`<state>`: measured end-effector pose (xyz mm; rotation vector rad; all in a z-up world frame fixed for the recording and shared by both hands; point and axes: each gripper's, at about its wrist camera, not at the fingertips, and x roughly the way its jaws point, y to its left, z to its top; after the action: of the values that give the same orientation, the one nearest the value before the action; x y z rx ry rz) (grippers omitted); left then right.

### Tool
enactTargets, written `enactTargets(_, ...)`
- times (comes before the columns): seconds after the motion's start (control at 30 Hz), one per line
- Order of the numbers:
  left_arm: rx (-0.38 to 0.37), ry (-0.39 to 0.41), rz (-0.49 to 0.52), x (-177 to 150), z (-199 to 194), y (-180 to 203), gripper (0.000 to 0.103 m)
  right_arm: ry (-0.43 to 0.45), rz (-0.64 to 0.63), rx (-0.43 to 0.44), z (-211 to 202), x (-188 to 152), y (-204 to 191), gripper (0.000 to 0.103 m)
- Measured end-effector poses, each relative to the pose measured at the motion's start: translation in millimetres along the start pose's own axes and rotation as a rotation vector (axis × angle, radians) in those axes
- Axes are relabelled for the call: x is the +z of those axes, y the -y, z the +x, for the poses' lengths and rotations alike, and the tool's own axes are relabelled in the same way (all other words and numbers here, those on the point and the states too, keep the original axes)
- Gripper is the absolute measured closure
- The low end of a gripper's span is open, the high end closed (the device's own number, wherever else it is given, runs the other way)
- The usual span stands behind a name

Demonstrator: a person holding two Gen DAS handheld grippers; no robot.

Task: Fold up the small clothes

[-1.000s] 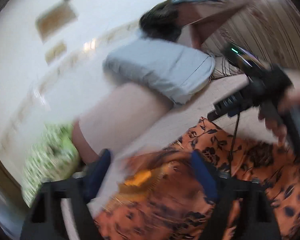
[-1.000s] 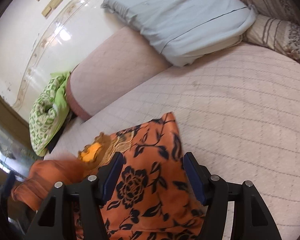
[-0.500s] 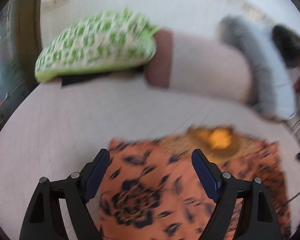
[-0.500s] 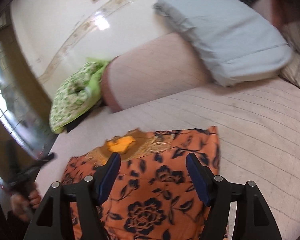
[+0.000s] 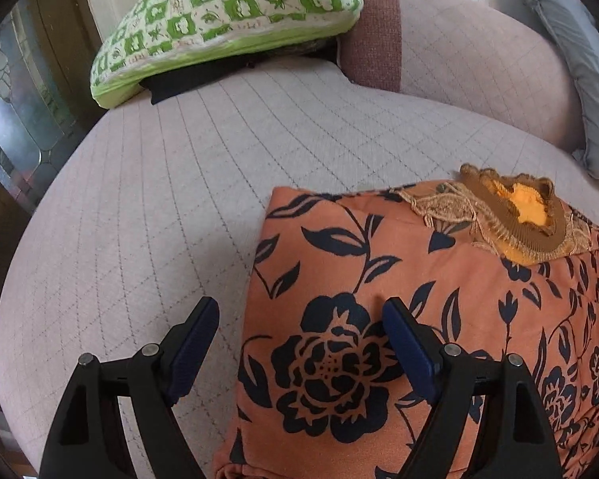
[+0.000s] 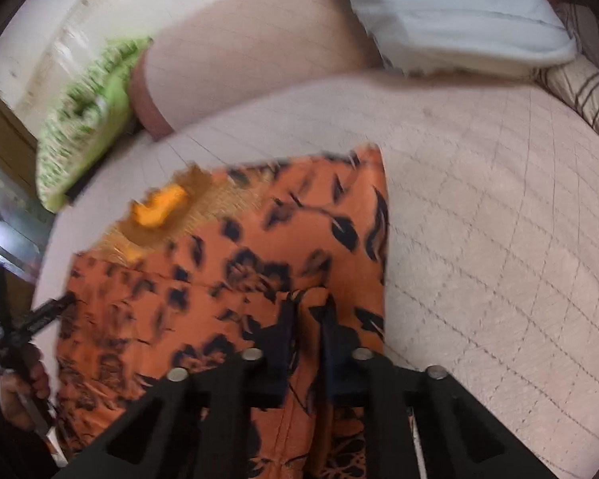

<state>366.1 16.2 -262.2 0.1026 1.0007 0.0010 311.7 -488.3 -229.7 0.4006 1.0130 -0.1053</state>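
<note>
Lying flat on the quilted bed (image 5: 203, 167), the orange garment (image 5: 379, 287) with black flowers is partly folded, its embroidered neckline (image 5: 515, 207) turned toward the green checked pillow (image 5: 227, 12) and the grey pillow (image 5: 571, 48) at the headboard end. The right tongs (image 6: 307, 319) are clenched on a pinch of the cloth near its right-hand edge, and a small ridge of fabric rises between the pads. The left tongs (image 5: 299, 343) stand released and wide, straddling the garment's left edge without gripping it; one finger is over the bedcover, the other over the printed flower. In the right wrist view, the person's hand (image 6: 20, 383) carrying that tool shows at the left margin.

Assessment: the cloth appears thin, light and limp, so it should drape and wrinkle rather than hold a crease unaided. The weave looks smooth, so a shallow pinch may slip; a deeper bite on the doubled edge is advisable. The thick trim at the neckline would resist folding and is best left inside the fold. The soft bed gives little backing for pressing a crease
</note>
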Motion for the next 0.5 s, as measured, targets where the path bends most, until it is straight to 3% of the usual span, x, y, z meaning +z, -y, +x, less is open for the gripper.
enactTargets(0.13, -0.003, 0.027, -0.030, 3, -10, 0, 0.018, 0.166, -0.074, -0.013, -25, 4, -14, 0.097)
enactTargets(0.23, -0.005, 0.025, -0.026, 2, -8, 6, 0.018, 0.281, -0.057, -0.009, -26, 10, -11, 0.096)
enactTargets(0.3, 0.006, -0.006, 0.002, -1, 1, 14, 0.018, 0.243, -0.056, -0.067, -2, 13, -6, 0.094)
enactTargets(0.33, 0.011, -0.018, 0.011, -3, 4, 18, 0.018, 0.165, -0.049, -0.113, 21, 13, 2, 0.093)
enactTargets(0.4, 0.021, -0.024, 0.030, -5, 6, 23, 0.018, 0.098, -0.019, -0.110, 38, 10, 14, 0.092)
enactTargets(0.5, 0.021, 0.004, 0.039, -4, -2, 23, 0.018, 0.134, 0.024, -0.097, 15, 16, 16, 0.089)
